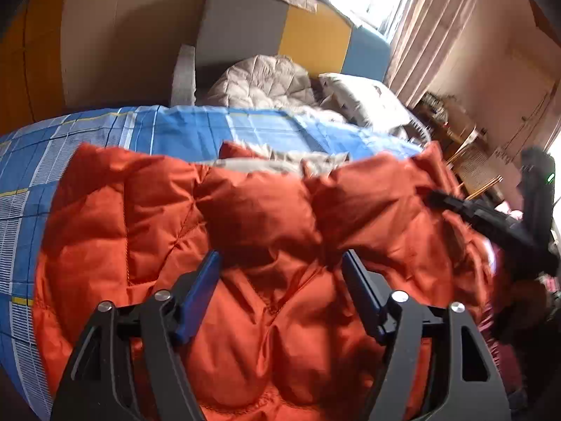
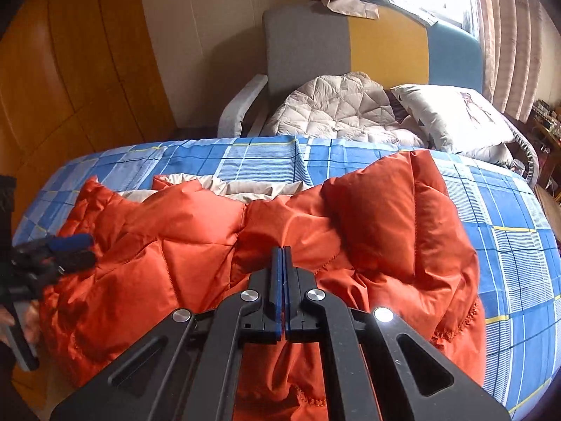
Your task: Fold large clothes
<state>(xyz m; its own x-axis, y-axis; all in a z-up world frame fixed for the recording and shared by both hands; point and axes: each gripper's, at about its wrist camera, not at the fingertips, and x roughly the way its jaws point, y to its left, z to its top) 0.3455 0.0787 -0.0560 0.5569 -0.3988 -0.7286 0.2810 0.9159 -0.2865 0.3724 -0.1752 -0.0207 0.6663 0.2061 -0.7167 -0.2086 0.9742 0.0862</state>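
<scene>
An orange quilted down jacket (image 1: 259,217) lies spread on the bed with its pale lining (image 2: 245,186) showing at the far edge. My left gripper (image 1: 280,258) hovers low over the jacket's near part. Its blue pads (image 1: 203,287) stand wide apart, with puffy fabric between them but not pressed. In the right wrist view the left gripper (image 2: 75,249) is at the jacket's left edge. My right gripper (image 2: 282,251) is shut, its tips pinching a gathered crease of the jacket (image 2: 368,217) near the middle. Seen from the left wrist, the right gripper (image 1: 434,198) rests on the jacket's right side.
A blue plaid sheet (image 2: 508,245) covers the bed. Beyond it lie a grey quilted blanket (image 2: 333,108) and a pillow (image 2: 455,115) against a grey, yellow and blue headboard (image 2: 385,45). A wooden wardrobe (image 2: 70,87) stands left, with curtains (image 1: 438,17) and a cluttered table (image 1: 466,140) to the right.
</scene>
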